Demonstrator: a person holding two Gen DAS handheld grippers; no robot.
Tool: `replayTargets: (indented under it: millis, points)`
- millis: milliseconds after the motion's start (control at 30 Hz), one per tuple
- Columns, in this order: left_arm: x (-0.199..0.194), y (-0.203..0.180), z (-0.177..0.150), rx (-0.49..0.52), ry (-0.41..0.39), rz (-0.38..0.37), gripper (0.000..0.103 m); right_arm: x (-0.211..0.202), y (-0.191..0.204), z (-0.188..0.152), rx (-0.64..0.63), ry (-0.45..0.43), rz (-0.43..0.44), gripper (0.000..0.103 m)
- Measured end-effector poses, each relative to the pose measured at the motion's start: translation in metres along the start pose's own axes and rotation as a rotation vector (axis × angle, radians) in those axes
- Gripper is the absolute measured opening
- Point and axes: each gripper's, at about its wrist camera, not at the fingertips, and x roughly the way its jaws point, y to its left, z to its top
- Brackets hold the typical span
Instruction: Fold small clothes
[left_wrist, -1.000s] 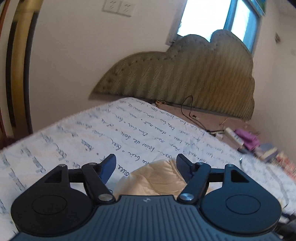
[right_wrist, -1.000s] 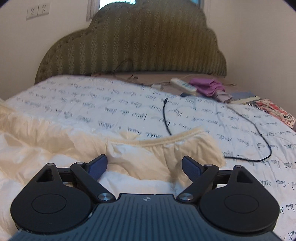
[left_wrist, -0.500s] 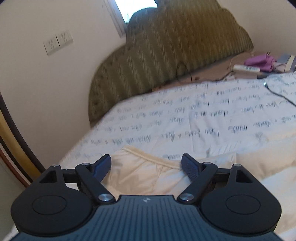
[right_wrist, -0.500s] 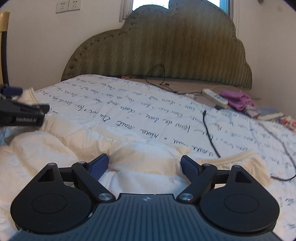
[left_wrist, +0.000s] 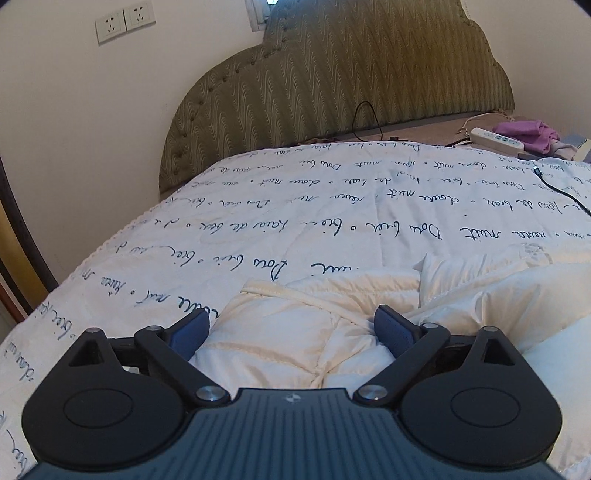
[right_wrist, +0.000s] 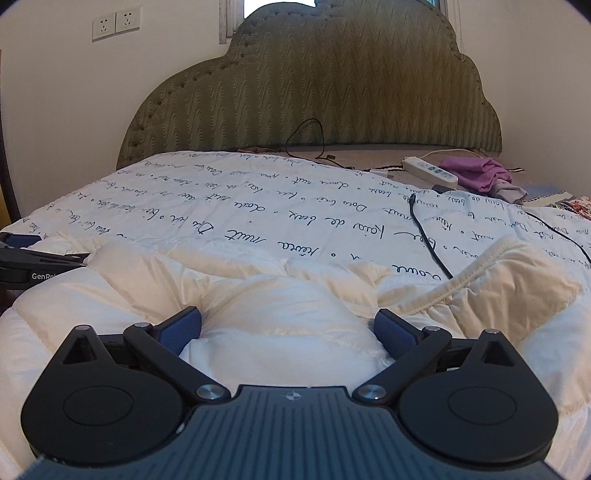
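1. Two handheld grippers hang low over a cream quilted puffer garment (right_wrist: 280, 295) spread across the near end of a bed, on a white coverlet printed with dark cursive script (left_wrist: 332, 221).
2. The left gripper (left_wrist: 291, 330) has its blue-padded jaws opening, with a ribbed, banded edge of the garment lying between them but not pinched.
3. The right gripper (right_wrist: 288, 328) is likewise opening its jaws over a puffed mound of the same garment; the pads stand clear of the fabric.
4. Judged from this, a fold has just been laid or is about to be taken: the garment sits rumpled and not yet tidy.
5. The next move likely calls for each gripper to close on an edge, such as the ribbed hem at the right (right_wrist: 480, 269), and carry it across evenly.
6. A thin black cable (right_wrist: 428, 236) trails over the coverlet and touches the far edge of the garment; it could snag a lifted fold.
7. Far off, below the green upholstered headboard (right_wrist: 332, 92), lie a white power strip (right_wrist: 430, 170) and a crumpled purple cloth (right_wrist: 472, 171), well apart from the work.
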Motion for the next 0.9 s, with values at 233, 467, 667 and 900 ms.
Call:
replayTargets:
  millis: [233,467,667,900]
  points:
    - [0.003,0.001,-0.004,-0.014,0.001,-0.003,0.098,0.004,-0.001,-0.006,0.01,-0.006,0.006,0.102]
    - [0.003,-0.005,-0.007,0.015,-0.016,0.023,0.099,0.003,-0.002,-0.005,0.014,0.002,0.004,0.102]
    - [0.004,-0.007,-0.008,0.02,-0.017,0.026,0.099,-0.037,-0.022,0.016,-0.03,-0.053,-0.117,0.102]
    - [0.005,-0.005,-0.008,0.006,-0.016,0.016,0.099,-0.022,-0.088,-0.002,0.033,0.041,-0.322,0.103]
